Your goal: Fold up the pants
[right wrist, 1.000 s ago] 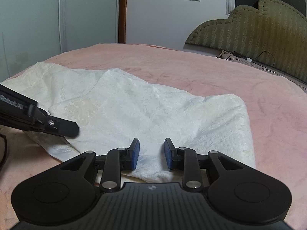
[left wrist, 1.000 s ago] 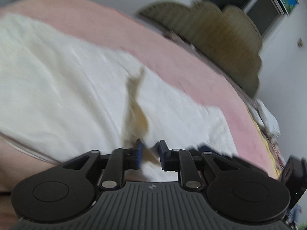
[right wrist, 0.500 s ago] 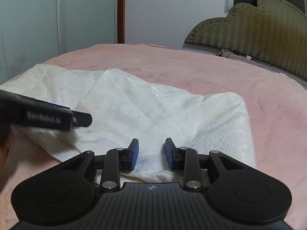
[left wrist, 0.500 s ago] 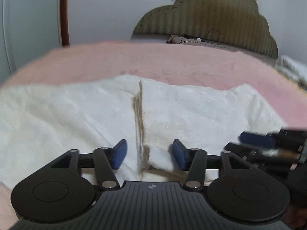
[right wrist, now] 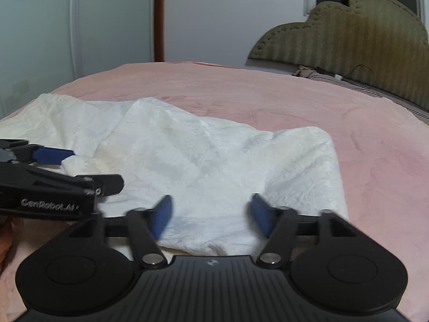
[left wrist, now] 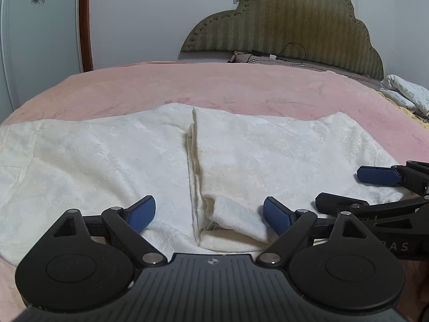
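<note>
White textured pants [left wrist: 112, 158] lie flat on the pink bedspread [left wrist: 214, 88], one part folded over so its edge runs down the middle [left wrist: 195, 161]. My left gripper [left wrist: 209, 213] is open and empty, its jaws astride the near end of that fold edge. My right gripper [right wrist: 210, 214] is open and empty over the near hem of the pants [right wrist: 219, 161]. The right gripper shows at the right in the left wrist view [left wrist: 370, 187]. The left gripper shows at the left in the right wrist view [right wrist: 77, 166].
A padded olive headboard [left wrist: 295, 24] stands at the far end of the bed. Cables and a small item [left wrist: 262, 55] lie below it. Folded printed cloth [left wrist: 405, 94] sits at the right bed edge. A wardrobe with flower decals [right wrist: 53, 26] stands to the left.
My left gripper let go of the cloth, opened wide and levelled out over the fold edge. My right gripper opened wider. The pants now lie flat.
</note>
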A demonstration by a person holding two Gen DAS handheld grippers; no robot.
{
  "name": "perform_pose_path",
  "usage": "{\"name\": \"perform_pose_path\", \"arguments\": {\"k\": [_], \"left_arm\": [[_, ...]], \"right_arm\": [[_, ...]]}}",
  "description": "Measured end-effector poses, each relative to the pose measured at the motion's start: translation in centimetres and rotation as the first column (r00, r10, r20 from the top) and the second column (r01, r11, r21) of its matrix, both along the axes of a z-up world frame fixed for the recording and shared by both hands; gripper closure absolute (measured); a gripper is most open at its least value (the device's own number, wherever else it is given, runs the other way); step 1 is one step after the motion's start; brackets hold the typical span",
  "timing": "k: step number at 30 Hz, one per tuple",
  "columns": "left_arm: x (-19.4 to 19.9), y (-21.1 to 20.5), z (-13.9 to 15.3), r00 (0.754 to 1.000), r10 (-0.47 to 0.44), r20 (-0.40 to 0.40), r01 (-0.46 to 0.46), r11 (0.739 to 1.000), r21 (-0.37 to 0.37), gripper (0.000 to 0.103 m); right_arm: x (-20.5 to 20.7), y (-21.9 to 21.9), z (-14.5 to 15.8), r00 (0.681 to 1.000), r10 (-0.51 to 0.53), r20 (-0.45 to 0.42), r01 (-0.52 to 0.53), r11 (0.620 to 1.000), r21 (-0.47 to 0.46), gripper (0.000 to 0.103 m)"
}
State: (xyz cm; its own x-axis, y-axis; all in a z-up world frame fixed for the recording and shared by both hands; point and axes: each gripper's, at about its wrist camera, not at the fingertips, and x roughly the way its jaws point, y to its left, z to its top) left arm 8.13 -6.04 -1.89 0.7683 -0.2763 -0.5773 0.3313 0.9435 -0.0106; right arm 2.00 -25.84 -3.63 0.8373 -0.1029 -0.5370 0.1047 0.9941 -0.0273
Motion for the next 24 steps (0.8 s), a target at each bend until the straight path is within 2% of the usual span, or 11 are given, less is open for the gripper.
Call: {"name": "perform_pose_path", "arguments": {"k": [3, 17, 24], "left_arm": [[0.15, 0.03, 0.0, 1.0, -0.002, -0.008, 0.002, 1.0, -0.011, 0.011], [0.65, 0.38, -0.1, 1.0, -0.012, -0.023, 0.011, 0.999, -0.032, 0.008], [0.21, 0.15, 0.08, 1.0, -0.003, 0.0, 0.003, 1.0, -0.011, 0.011]], "right_arm": [[-0.1, -0.21, 0.04, 1.0, 0.002, 0.003, -0.002, 1.0, 0.018, 0.014], [0.3, -0.79, -0.16, 1.0, 0.001, -0.01, -0.001, 0.997, 0.08, 0.009], [0.33, -0.78, -0.17, 1.0, 0.002, -0.01, -0.001, 0.997, 0.082, 0.008]]}}
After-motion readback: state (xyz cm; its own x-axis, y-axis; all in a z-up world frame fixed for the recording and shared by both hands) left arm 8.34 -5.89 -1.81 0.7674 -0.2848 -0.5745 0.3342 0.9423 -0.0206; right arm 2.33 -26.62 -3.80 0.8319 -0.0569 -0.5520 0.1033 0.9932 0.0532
